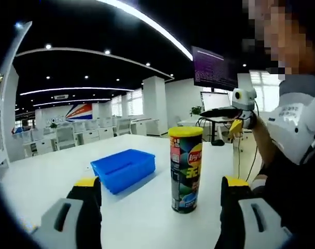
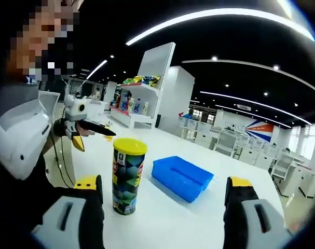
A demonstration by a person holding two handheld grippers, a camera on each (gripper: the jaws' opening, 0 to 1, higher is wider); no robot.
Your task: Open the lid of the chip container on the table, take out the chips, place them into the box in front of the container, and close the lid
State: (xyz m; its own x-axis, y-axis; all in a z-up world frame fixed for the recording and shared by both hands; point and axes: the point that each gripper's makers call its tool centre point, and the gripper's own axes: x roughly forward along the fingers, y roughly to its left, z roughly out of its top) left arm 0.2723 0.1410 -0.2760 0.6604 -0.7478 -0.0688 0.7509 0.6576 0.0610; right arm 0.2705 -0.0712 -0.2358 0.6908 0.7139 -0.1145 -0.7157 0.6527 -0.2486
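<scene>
Spread wide and empty, both grippers' fingers (image 1: 90, 199) are held before the upright chip container (image 1: 186, 168), its yellow lid (image 2: 129, 146) still on, beside the blue box (image 1: 123, 168) on the table (image 1: 147, 218); lid removal is judged next.

One chip container (image 1: 186, 168) stands on the white worktop (image 1: 147, 218), its single yellow lid (image 1: 186, 130) closed. One blue box (image 1: 123, 168) sits beside it, farther off. Two hand-held grippers are present: the left hand-held gripper (image 1: 162, 189) and the right hand-held gripper (image 2: 165, 189), each with two yellow-tipped jaws.
</scene>
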